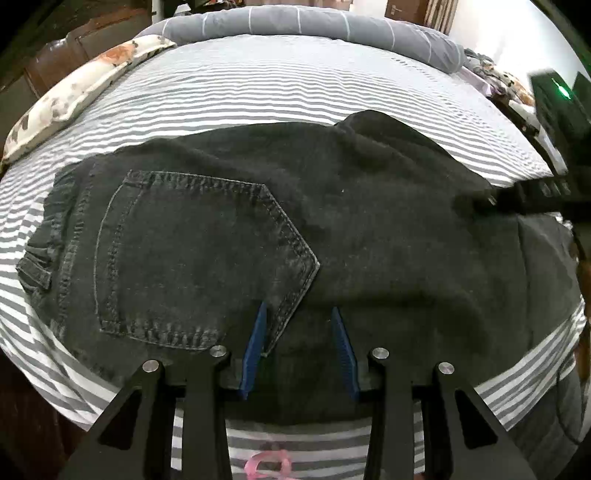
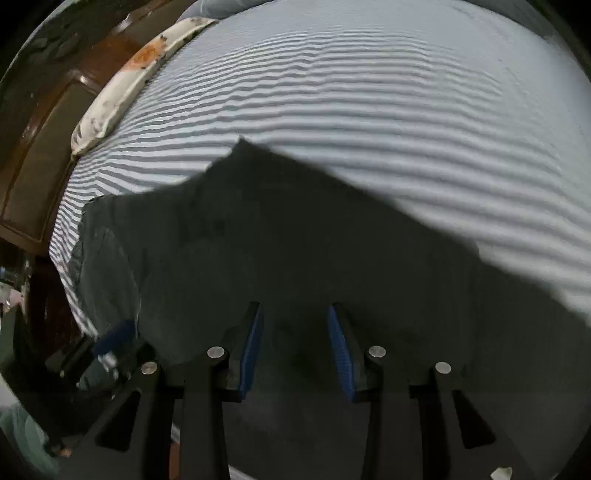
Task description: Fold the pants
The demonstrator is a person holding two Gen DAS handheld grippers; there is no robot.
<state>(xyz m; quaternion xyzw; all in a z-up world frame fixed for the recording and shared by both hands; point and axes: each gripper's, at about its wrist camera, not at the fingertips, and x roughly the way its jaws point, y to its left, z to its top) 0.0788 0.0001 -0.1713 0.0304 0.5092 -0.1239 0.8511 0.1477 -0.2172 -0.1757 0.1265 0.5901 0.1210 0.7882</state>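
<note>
Pants (image 1: 229, 236): washed black denim, pocket outlined in pale grey stitching. Bed sheet (image 1: 258, 92): grey and white stripes throughout. Pillow (image 1: 74, 96) at the sheet's far left edge: cream, blotched with orange and brown. Blanket (image 1: 295, 22) along the far edge: grey, crossed by thin white lines. Gripper pads (image 1: 255, 343): blue, set in black frames. Pink ribbon (image 1: 267, 463) noted at the near edge.

Pants (image 1: 258, 221) flat on bed (image 1: 295, 92); pillow (image 1: 74, 96) far left; blanket (image 1: 295, 22) behind.
</note>
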